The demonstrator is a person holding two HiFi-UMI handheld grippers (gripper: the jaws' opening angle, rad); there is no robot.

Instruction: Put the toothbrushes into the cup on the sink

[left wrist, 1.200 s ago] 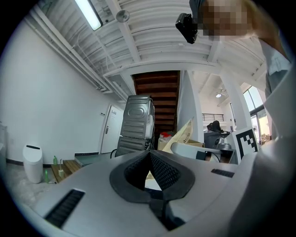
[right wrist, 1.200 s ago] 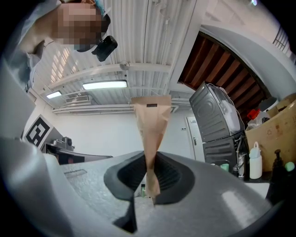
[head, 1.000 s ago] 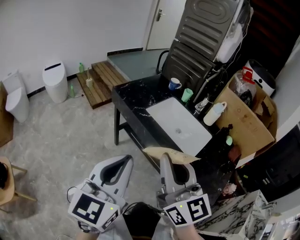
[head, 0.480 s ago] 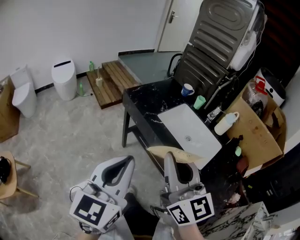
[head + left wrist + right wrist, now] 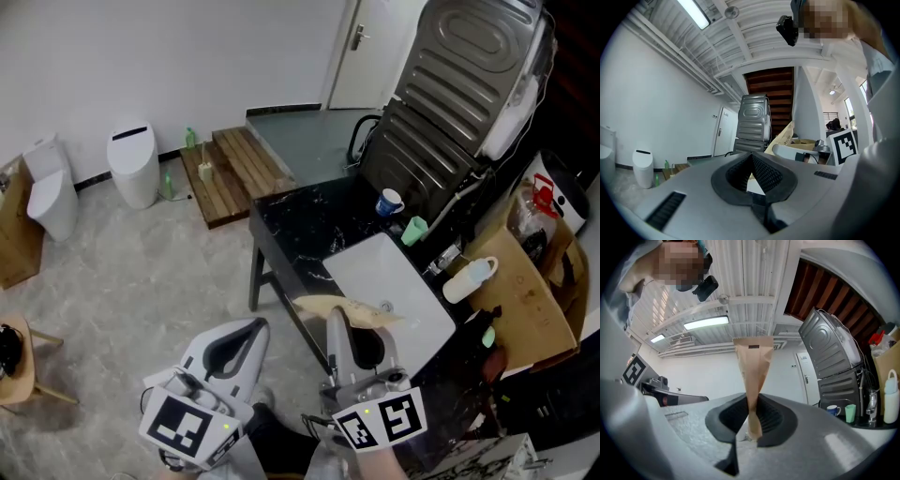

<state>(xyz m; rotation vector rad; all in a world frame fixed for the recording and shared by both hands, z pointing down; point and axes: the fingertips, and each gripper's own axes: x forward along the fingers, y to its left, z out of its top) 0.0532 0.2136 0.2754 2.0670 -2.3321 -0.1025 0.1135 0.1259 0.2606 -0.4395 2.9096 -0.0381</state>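
Observation:
My right gripper [image 5: 334, 321] is shut on a flat brown paper packet [image 5: 343, 308], which sticks out forward past its jaws. In the right gripper view the packet [image 5: 752, 366] rises upright from between the pads. My left gripper [image 5: 255, 326] is beside it at the left, shut, with nothing in it [image 5: 751, 161]. Both are short of the black marble counter [image 5: 300, 220] with its white sink basin [image 5: 394, 281]. A blue-and-white cup [image 5: 389, 202] and a green cup [image 5: 414, 229] stand at the basin's far side, and both cups show in the right gripper view too [image 5: 831, 409]. No toothbrush is visible on its own.
A white bottle [image 5: 469, 277] and a tap stand right of the basin beside a cardboard box [image 5: 525, 300]. A ribbed metal appliance [image 5: 459, 103] leans behind the counter. Left on the floor are a toilet [image 5: 47, 192], a white bin [image 5: 133, 164] and a wooden step [image 5: 234, 169].
The counter and sink have slid to the right in the head view while both grippers travel together. The packet stays in the right gripper and the left stays shut.

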